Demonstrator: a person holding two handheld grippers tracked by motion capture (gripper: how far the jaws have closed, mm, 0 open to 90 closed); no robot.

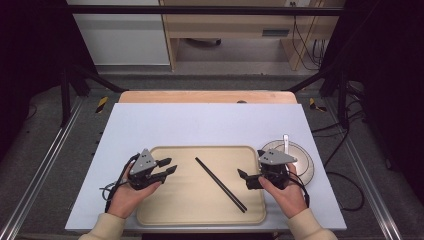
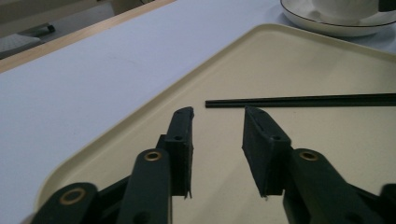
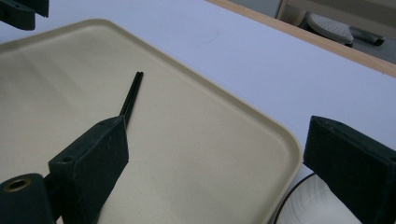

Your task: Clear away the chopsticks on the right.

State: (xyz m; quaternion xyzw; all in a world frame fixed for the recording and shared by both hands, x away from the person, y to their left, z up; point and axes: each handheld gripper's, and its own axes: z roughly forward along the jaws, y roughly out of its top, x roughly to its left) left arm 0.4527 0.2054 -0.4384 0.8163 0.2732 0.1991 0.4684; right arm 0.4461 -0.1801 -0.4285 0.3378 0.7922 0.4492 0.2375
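Observation:
A pair of black chopsticks [image 1: 220, 183] lies diagonally on the beige tray [image 1: 200, 210], side by side. My left gripper [image 1: 171, 165] hovers over the tray's left part, jaws parted with nothing between them; in the left gripper view the chopsticks [image 2: 299, 100] lie just beyond its jaw tips [image 2: 217, 114]. My right gripper [image 1: 251, 164] stands wide open at the tray's right edge. In the right gripper view [image 3: 217, 126] one jaw is over the tray [image 3: 187, 154] by the chopsticks [image 3: 131, 95], the other over the rim of the plate [image 3: 308, 200].
A white plate [image 1: 300, 172] with a white spoon handle [image 1: 286, 142] sits right of the tray on the white tabletop [image 1: 200, 125]. A white vessel [image 2: 343, 7] stands on that plate [image 2: 336, 25]. Black frame bars border the table.

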